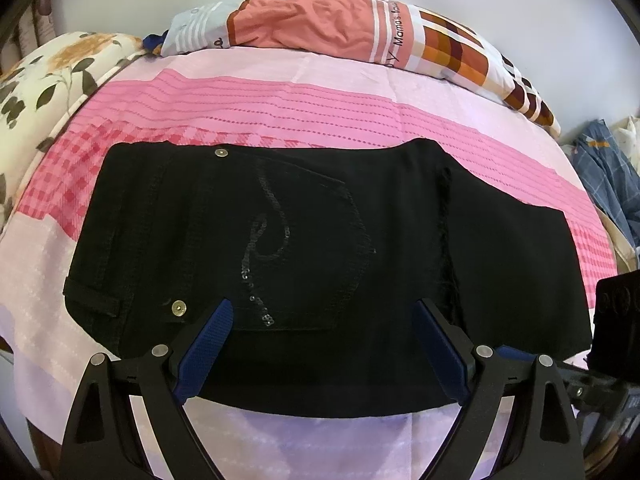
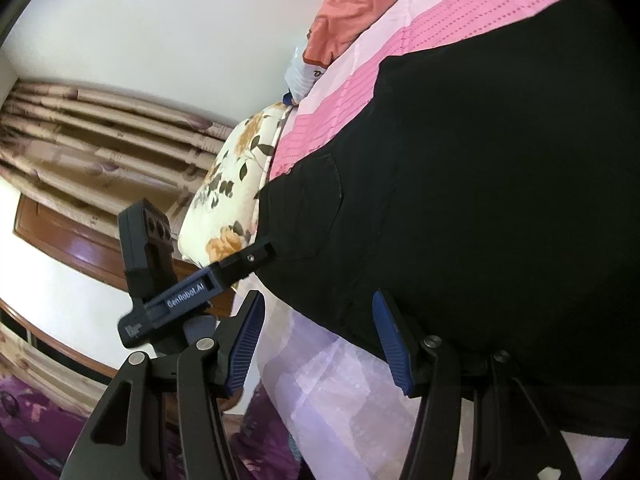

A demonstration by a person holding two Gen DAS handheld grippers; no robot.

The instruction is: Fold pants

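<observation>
Black pants lie folded flat on the pink bed sheet, a sequined back pocket facing up. My left gripper hovers over their near edge, its jaws wide open, and its blue pads press on nothing. In the right wrist view the pants fill the right side. My right gripper stands open at their corner by the bed's edge. The fabric's hem runs between its blue pads without being pinched. The left gripper's body shows just beyond it.
An orange patterned pillow lies along the far side of the bed, with a floral pillow at the left. Blue plaid clothing is piled off the right side. Curtains and wooden furniture stand beyond the bed.
</observation>
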